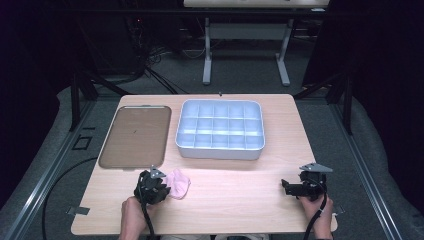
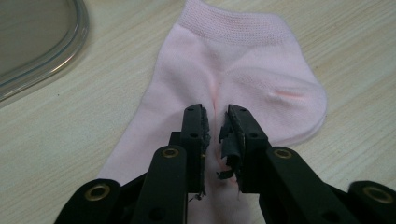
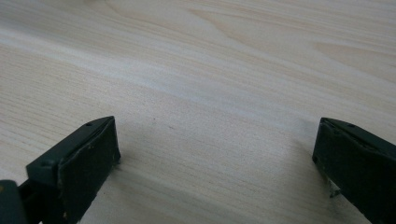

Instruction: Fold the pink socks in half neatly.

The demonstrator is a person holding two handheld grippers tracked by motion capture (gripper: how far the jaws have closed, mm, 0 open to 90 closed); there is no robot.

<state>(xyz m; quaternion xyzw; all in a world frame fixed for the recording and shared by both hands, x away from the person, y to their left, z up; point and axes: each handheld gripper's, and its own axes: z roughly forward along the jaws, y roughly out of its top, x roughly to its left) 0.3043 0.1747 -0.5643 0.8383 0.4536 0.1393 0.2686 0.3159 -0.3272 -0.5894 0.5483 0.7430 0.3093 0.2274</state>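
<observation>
Here the pink sock (image 2: 224,79) lies flat on the worktop (image 1: 240,190) near its front-left corner, just before the brown tray (image 1: 135,136). The left gripper (image 2: 215,122) pinches a fold of it, jaws nearly closed. The right gripper (image 3: 215,140), near the front-right corner, is spread wide and holds nothing.

Left gripper (image 2: 215,122) low over the pink sock (image 2: 233,79), jaws nearly closed, a ridge of sock fabric pinched between them at mid-sock. Torn black padding hangs from the inner face of one jaw. Sock lies flat on the light wooden table (image 2: 60,126), ribbed cuff at its far end from the gripper, rounded heel bulging to one side. Clear-rimmed tray (image 2: 70,46) near the sock, apart from it, beyond the cuff's side.
</observation>
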